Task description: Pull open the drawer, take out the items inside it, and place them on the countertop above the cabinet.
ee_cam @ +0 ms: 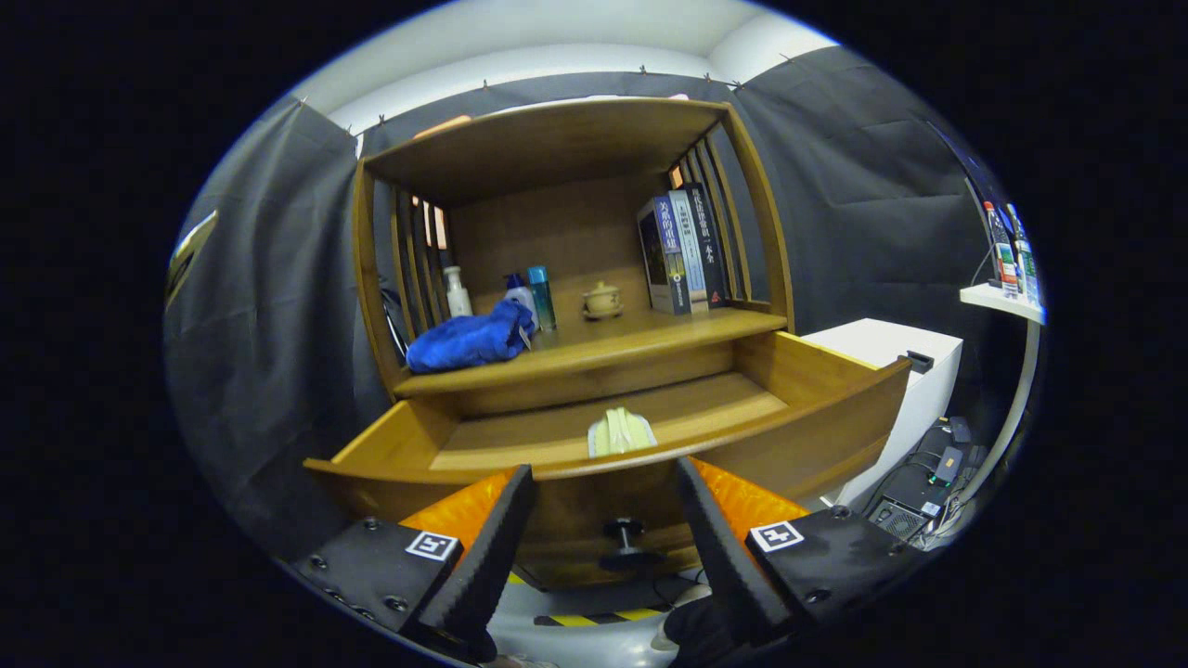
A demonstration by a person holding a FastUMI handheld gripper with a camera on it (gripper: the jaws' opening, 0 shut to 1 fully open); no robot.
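Down in the pulled-out wooden drawer (613, 436) lies the thing to fetch: a small pale cream packet with a flared, flat shape (620, 432), resting against the inside of the drawer's front panel, just ahead of the gripper (603, 529) and roughly on its centre line. The jaws stand wide apart, released, holding nothing, with the drawer's dark round knob (625, 538) showing between the fingers, untouched.

So the drawer is open, and the packet is the one item visible inside it. Above it the wooden bench (603, 348) of the cabinet already carries a crumpled blue cloth (469, 341), a white pump bottle (457, 292), a slim teal bottle (542, 297), a small tan lidded cup (602, 300) and a row of upright books (682, 252).

How will the packet handle? It looks light, thin and probably soft, maybe a little slick if it is wrapped. Lying flat on the drawer floor, it offers little height, so the likely grip is across its narrower upper end, one finger on each long edge, squeezing gently so it neither buckles nor slips out. The free stretch of bench between cloth and cup looks a fair landing spot.
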